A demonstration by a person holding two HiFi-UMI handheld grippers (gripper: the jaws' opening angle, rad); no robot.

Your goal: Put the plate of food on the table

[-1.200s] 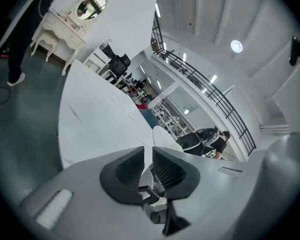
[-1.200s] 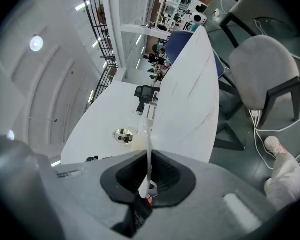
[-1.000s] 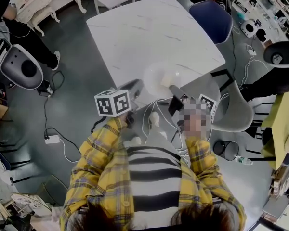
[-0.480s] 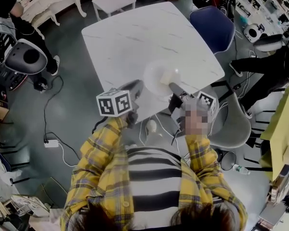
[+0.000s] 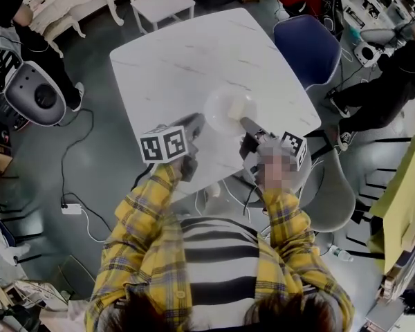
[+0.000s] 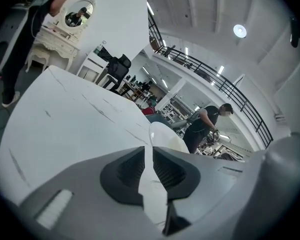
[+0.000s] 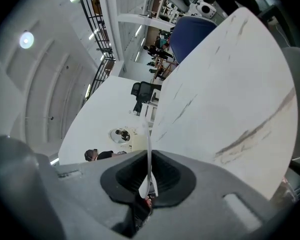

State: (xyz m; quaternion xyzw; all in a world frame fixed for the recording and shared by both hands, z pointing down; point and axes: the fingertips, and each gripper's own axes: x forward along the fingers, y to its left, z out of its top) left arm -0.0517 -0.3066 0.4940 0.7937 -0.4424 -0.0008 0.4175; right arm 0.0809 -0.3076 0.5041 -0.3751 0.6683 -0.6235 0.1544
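Forward they go: since a second ago both grippers have carried the plate (image 5: 225, 111) from the near edge of the table (image 5: 187, 54) to well over its white marbled top.

Left gripper (image 5: 199, 124) is on the plate's left rim, jaws drawn narrow with the rim pinched between the pads. In the left gripper view the plate (image 6: 166, 136) rises as a white curve just beyond the fingertips of that gripper (image 6: 151, 171), with the table (image 6: 65, 119) spreading out past it.

Right gripper (image 5: 246, 124) takes the opposite side (the plate hangs squarely between the two sets of fingers). In the right gripper view its jaws (image 7: 149, 176) are almost together, clamped on the thin rim of the plate (image 7: 149, 134), which stands edge-on up out of the pads, with the table (image 7: 230, 94) beyond.

Pale food (image 5: 239, 105) sits on the half nearer the right fingers. Whether the plate's underside touches the tabletop, no view settles.
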